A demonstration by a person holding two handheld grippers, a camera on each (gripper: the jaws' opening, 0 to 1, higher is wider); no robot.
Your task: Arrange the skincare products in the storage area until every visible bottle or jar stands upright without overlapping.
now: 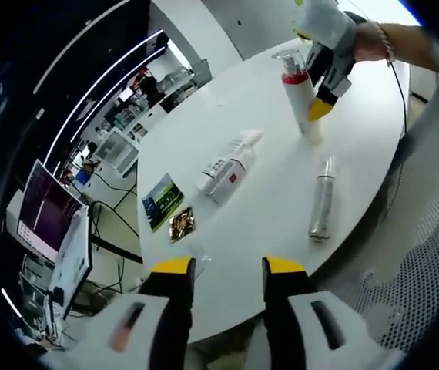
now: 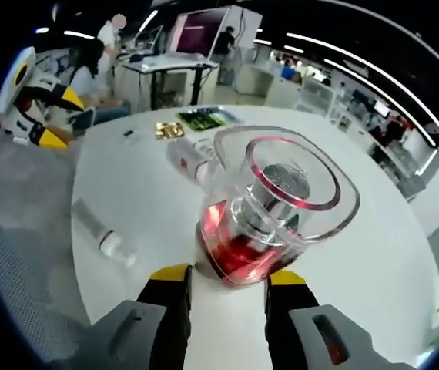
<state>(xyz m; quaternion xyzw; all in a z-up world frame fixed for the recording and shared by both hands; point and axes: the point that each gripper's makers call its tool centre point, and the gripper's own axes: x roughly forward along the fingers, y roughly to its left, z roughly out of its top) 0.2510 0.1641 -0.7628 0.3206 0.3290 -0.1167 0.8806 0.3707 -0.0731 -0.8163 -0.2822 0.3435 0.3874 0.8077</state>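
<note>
Left tongs [image 1: 229, 266]: yellow-tipped jaws parted with nothing between them, hovering over the near edge of the white round tabletop [image 1: 266, 216].
Foil sachets: a green packet [image 1: 162, 200] and a small shiny gold packet [image 1: 181, 223] lie flat near the tabletop's left edge, just beside each other.
Tube and box: a white boxed product [image 1: 221, 163] and a clear tube [image 1: 233, 174] lie on their sides, touching, near the middle of the tabletop.
Slim bottle [image 1: 323, 199]: clear and silver, cylindrical, lying flat near the right edge, apart from the others.
Pump bottle [image 1: 300, 94]: white body, red collar, clear cap, upright near the far edge.
Right tongs [image 1: 321, 99]: jaws closed on the pump bottle; in the right gripper view its clear cap [image 2: 285, 185] and red collar sit just above the yellow tips [image 2: 227, 276].
Background: desks, monitors and seated people beyond the tabletop.
</note>
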